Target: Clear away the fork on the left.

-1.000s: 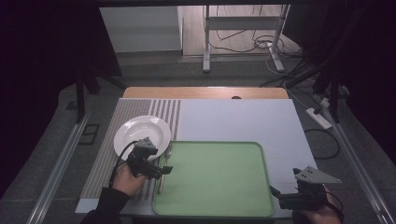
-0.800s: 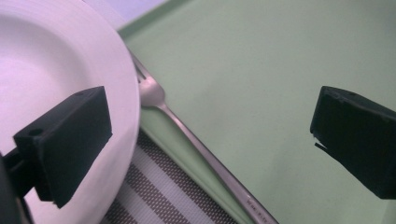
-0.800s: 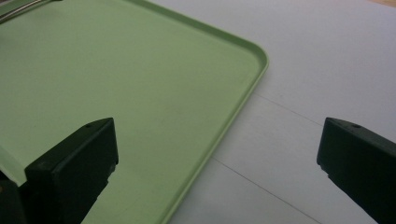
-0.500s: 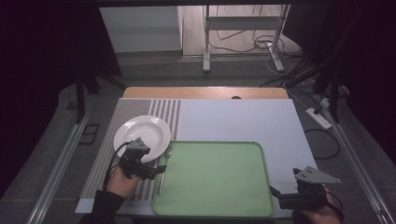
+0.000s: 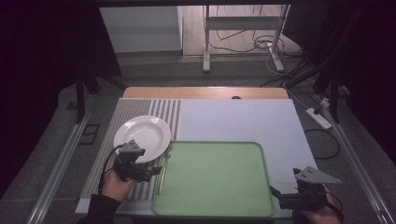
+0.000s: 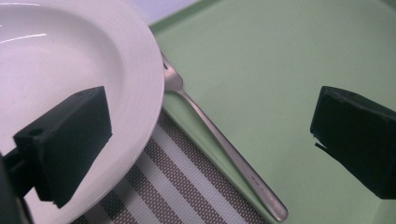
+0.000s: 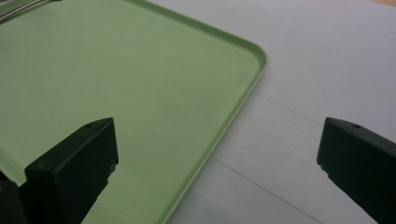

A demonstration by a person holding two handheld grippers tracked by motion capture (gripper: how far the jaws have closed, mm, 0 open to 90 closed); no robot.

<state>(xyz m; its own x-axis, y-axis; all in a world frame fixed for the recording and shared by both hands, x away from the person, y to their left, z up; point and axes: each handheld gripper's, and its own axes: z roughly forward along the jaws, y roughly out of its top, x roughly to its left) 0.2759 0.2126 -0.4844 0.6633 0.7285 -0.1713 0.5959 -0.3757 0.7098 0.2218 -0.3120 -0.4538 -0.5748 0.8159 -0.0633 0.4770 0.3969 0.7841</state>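
Striped woven placemat (image 6: 187, 186) on bench: slim steel fork (image 6: 224, 144) between wide-open left hand-held gripper (image 6: 210, 135) jaws, beside glossy round plate (image 6: 70, 56); right hand-held gripper (image 7: 217, 163) open.

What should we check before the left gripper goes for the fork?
1. Left gripper jaws open: ok, wide apart in its own view.
2. Fork between the jaws: ok, nothing gripped yet.
3. Fork free to lift: not ok, it lies along the tray edge with its head by the plate rim.
4. Fork flat on the striped mat: cannot tell, the handle may ride on the tray rim.
5. Right gripper out of the way: ok, open at the tray's far corner.
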